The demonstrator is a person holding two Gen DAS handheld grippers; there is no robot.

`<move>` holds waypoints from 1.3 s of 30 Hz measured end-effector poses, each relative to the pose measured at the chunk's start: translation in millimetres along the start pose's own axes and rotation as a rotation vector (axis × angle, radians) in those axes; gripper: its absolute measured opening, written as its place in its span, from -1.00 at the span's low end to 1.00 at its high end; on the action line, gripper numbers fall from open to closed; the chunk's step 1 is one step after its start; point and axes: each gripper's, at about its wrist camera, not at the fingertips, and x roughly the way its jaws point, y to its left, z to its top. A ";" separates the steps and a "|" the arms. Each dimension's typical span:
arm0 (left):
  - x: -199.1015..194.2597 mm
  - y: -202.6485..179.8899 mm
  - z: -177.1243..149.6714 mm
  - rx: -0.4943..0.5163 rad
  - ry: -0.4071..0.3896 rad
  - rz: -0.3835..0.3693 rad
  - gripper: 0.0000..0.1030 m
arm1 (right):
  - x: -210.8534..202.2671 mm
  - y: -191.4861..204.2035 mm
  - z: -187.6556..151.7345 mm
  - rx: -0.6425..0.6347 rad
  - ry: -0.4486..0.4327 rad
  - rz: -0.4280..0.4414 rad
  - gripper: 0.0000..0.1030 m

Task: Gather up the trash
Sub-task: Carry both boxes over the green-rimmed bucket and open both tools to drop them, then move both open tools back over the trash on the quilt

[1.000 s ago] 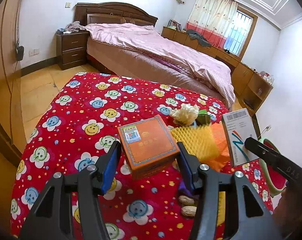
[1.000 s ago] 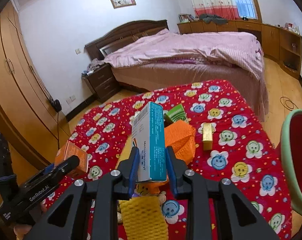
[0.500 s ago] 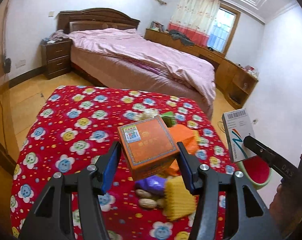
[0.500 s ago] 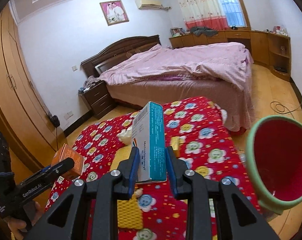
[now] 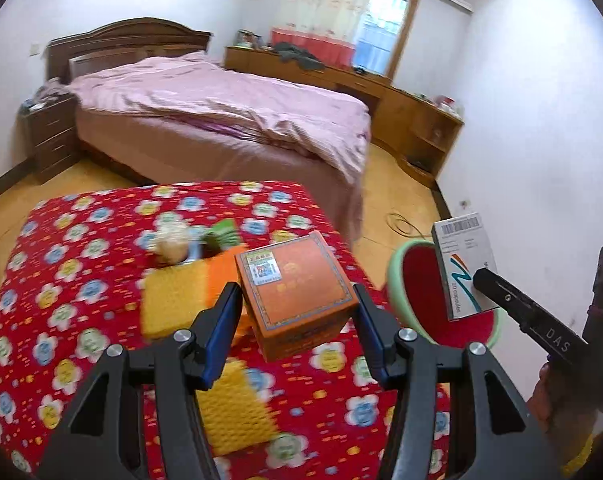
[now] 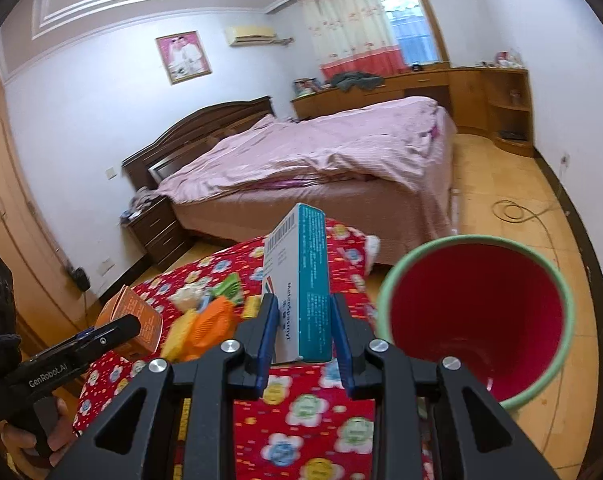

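while both boxes hung in the air and nothing could be seen lying in the bin (image 6: 477,320), the collecting looked barely begun: its red inside showed only a bare bottom in the right wrist view, so by my reading no piece had gone in yet. the left hand-held gripper (image 5: 295,320) was clamped across the orange box (image 5: 295,290), carrying it above the surface (image 5: 81,280) with its flowered red cloth, and the bin stood ahead and to the right of it, off the surface's edge on the floor. the right hand-held gripper (image 6: 301,332) was closed on the teal and white medicine box (image 6: 299,284), held upright, with the bin's green rim just to the right of its fingers and lower down. two boxes were therefore in hand, one per hand-held gripper, and there was one bin. left on the surface, ahead and to the left of the right hand-held gripper, were one orange foam net (image 6: 215,326), at least two yellow foam nets (image 5: 173,300), one crumpled pale wad (image 5: 172,242), one green packet (image 5: 223,234) and one small yellow box (image 6: 253,306); blur in the left wrist view made the yellow count uncertain. i judged that dropping both held boxes came next, then six or so pieces remained to fetch.
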 end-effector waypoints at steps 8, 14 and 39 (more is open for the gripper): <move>39.4 -62.4 5.4 0.107 0.041 -0.089 0.10 | -7.7 -58.7 -4.0 0.088 -0.006 -0.082 -0.43; 73.0 -102.9 2.7 0.165 0.084 -0.138 0.10 | -6.8 -98.1 -12.2 0.146 0.003 -0.134 -0.43; 157.7 -160.8 -22.6 0.253 0.203 -0.203 0.17 | 16.4 -177.8 -38.6 0.303 0.055 -0.224 -0.38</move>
